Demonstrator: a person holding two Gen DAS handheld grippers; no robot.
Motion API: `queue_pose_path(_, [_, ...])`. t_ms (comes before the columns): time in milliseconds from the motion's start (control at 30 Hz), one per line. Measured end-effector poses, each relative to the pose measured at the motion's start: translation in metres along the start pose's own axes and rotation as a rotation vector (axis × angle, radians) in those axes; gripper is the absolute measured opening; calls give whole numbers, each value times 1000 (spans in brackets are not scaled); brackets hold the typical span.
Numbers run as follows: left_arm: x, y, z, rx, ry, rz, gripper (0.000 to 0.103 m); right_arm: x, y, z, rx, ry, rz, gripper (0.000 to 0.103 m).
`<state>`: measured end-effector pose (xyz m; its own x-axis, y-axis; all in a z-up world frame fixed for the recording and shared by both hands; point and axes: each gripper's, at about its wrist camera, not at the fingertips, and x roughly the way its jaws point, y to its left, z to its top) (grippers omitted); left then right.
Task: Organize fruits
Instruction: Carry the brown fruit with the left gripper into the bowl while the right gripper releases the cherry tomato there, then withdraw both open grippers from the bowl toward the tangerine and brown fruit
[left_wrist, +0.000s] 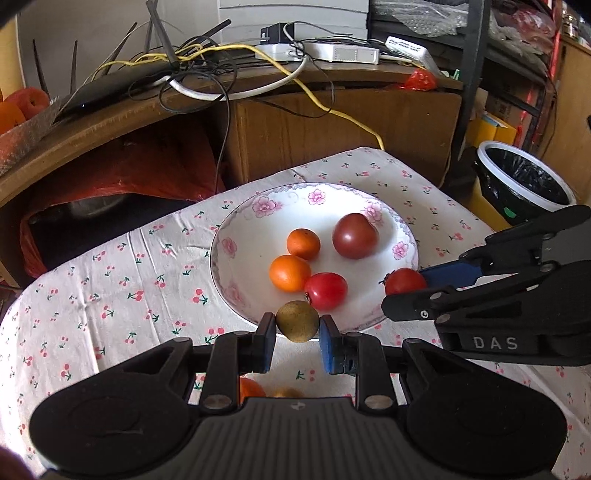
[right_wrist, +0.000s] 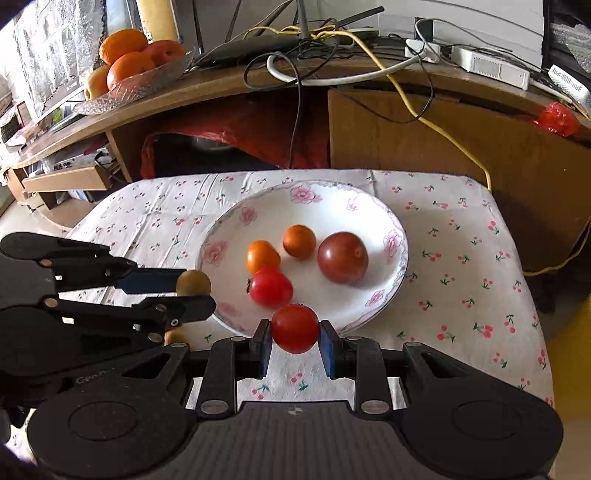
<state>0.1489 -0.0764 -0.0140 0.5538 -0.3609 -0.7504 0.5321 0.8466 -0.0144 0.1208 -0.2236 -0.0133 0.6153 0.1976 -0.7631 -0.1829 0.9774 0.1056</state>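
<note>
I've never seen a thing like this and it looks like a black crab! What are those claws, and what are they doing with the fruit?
They are tongs that a person squeezes by hand, one in each hand, with a camera riding on each. One picture looks along the left tongs, which pinch a greenish-brown fruit. The other looks along the right tongs, which pinch a red tomato. Both hover at the near rim of a flowered plate on a cherry-print cloth. The plate holds two orange fruits, a red tomato and a dark one.

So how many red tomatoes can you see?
2. One red tomato lies on the plate near its front rim. The other tomato is held in the right gripper at the plate's front edge. More could be hidden behind the grippers.
</note>
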Motion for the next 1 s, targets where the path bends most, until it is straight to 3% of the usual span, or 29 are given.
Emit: queue_pose_path(1000, [9, 8, 1, -43, 2, 16, 39, 12, -3, 7, 22, -27, -13, 27])
